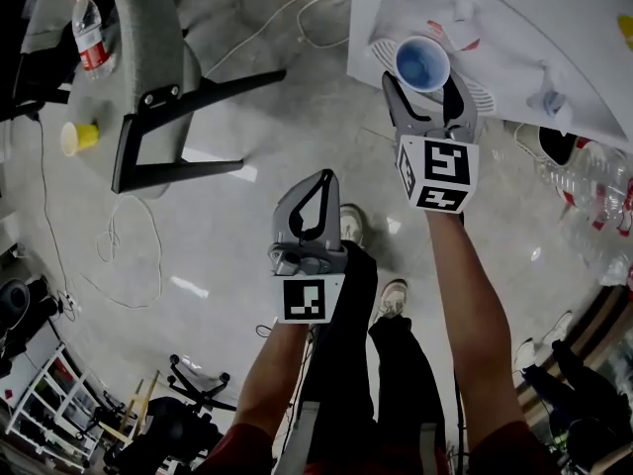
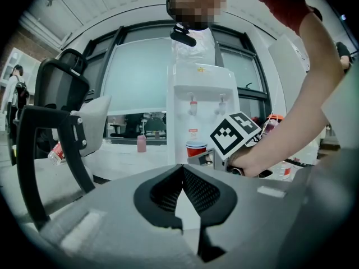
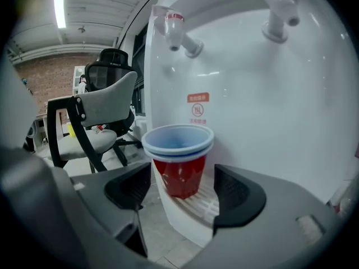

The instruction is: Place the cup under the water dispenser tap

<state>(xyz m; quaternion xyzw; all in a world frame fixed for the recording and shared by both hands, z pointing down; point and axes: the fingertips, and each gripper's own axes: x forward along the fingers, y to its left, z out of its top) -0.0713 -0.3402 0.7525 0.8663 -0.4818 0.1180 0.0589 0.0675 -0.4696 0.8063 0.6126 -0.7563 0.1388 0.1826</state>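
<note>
A red cup with a blue inside (image 3: 179, 161) stands upright on the drip tray (image 3: 199, 203) of the white water dispenser (image 3: 263, 111), roughly below the red-capped tap (image 3: 175, 28). My right gripper (image 3: 184, 189) is open. Its pads (image 3: 133, 186) flank the cup with a small gap on each side. From above, the cup (image 1: 422, 64) sits between the right gripper's fingers (image 1: 394, 92). My left gripper (image 1: 318, 188) hangs lower and to the left, shut on nothing. Its own view has the closed left gripper (image 2: 180, 171) in front and the cup (image 2: 196, 148) far off.
A grey office chair (image 1: 148, 57) stands at the left with a water bottle (image 1: 92, 33) on its seat and a yellow cup (image 1: 77, 137) beside it. Cables (image 1: 129, 245) trail over the floor. Large plastic bottles (image 1: 593, 186) lie right of the dispenser. A second tap (image 3: 277, 15) sits further right.
</note>
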